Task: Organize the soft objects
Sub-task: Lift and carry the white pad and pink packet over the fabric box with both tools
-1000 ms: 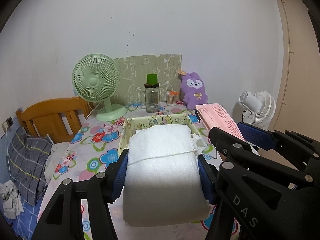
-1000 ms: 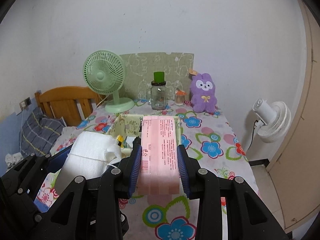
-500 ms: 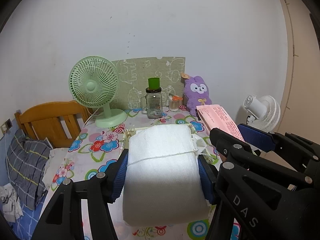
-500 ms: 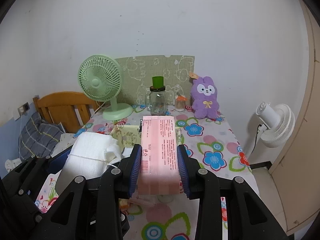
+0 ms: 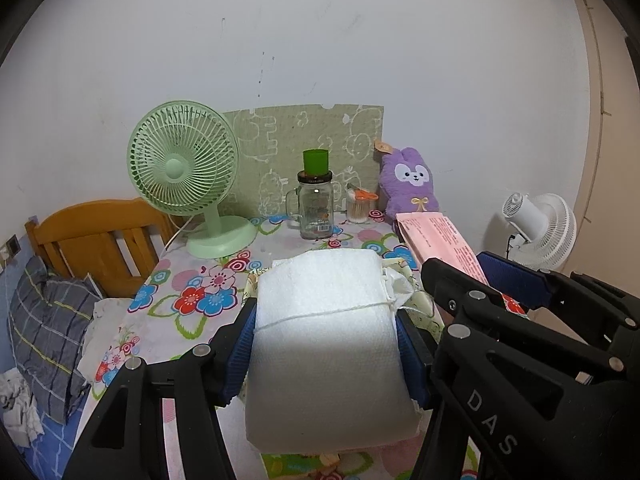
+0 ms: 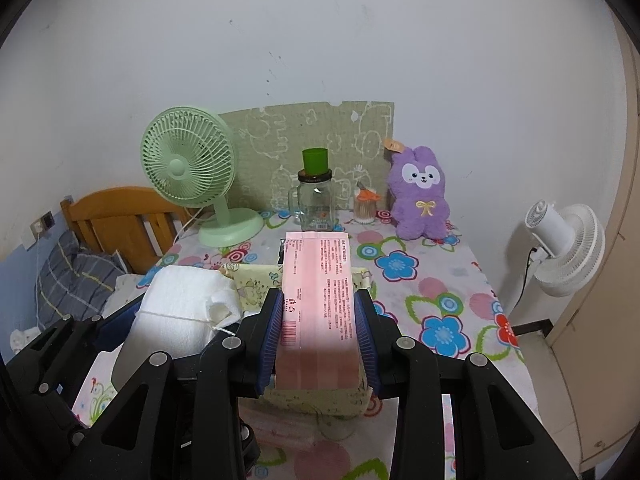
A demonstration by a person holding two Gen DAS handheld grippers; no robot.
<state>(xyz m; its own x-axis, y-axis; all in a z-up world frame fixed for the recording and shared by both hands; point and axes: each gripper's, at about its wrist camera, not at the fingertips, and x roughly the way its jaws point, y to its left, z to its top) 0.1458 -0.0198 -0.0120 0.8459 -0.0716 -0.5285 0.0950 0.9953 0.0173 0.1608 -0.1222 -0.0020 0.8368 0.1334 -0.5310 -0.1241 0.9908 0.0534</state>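
My left gripper point(image 5: 324, 320) is shut on a white soft bundle point(image 5: 328, 344) tied with a thin string, its blue pads pressing both sides. My right gripper point(image 6: 319, 320) is shut on a long pink packet point(image 6: 316, 280), which also shows at the right of the left wrist view as the pink packet point(image 5: 436, 236). Both loads hang side by side over a pale yellow-green fabric box point(image 6: 250, 286) on the flowered table point(image 6: 440, 280); the box's inside is mostly hidden. A purple plush bunny point(image 6: 420, 196) sits at the back right.
At the back stand a green desk fan point(image 6: 188, 164), a glass jar point(image 6: 316, 200) with a green cup on it, a small swab pot point(image 6: 366, 208) and a green board point(image 6: 304, 136). Left is a wooden headboard point(image 6: 116, 220); right, a white floor fan point(image 6: 568, 248).
Both grippers have moved forward over the table with their loads still held. The fabric box, earlier ahead of them, now lies beneath them.
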